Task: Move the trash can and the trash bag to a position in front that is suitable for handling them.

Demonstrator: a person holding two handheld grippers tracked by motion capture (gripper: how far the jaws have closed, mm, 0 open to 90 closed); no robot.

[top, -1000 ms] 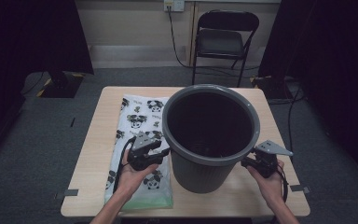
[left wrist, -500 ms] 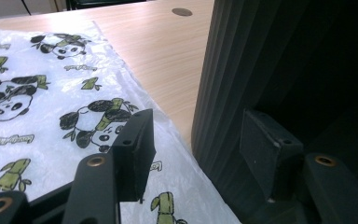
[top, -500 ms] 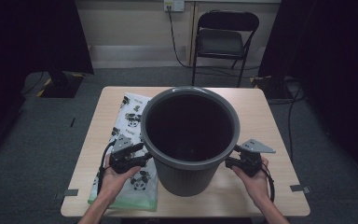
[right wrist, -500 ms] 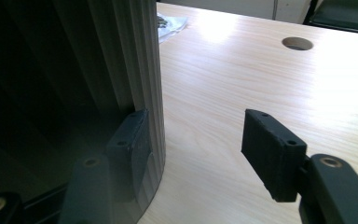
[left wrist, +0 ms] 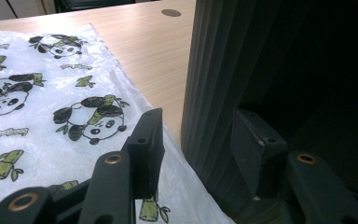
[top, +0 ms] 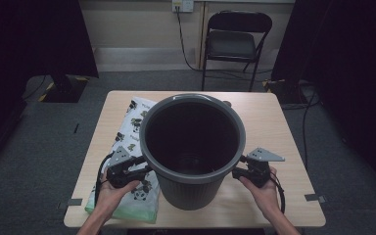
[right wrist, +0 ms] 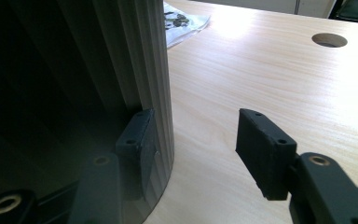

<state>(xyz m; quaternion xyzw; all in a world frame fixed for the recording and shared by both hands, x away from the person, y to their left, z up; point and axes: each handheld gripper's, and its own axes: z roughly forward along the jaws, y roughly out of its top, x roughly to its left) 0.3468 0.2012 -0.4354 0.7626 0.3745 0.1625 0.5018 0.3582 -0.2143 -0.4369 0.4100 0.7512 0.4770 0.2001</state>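
The bin (top: pixel 192 152) has slid toward the person, now near the surface's (top: pixel 274 127) front edge, partly over the panda bag (top: pixel 127 142). Both tongs, left (top: pixel 139 164) and right (top: pixel 239 165), stand released against its ribbed wall, probably repositioning it.

One bin (top: pixel 192 147), one panda-print bag (top: pixel 129 137), one chair (top: pixel 235 39), two tools.

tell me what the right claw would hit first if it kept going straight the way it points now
Probably the bin. The right claw is open, one jaw against the ribbed wall, the other over bare table. Going on, the wall would slide deeper between the jaws; the outer jaw's way looks free.
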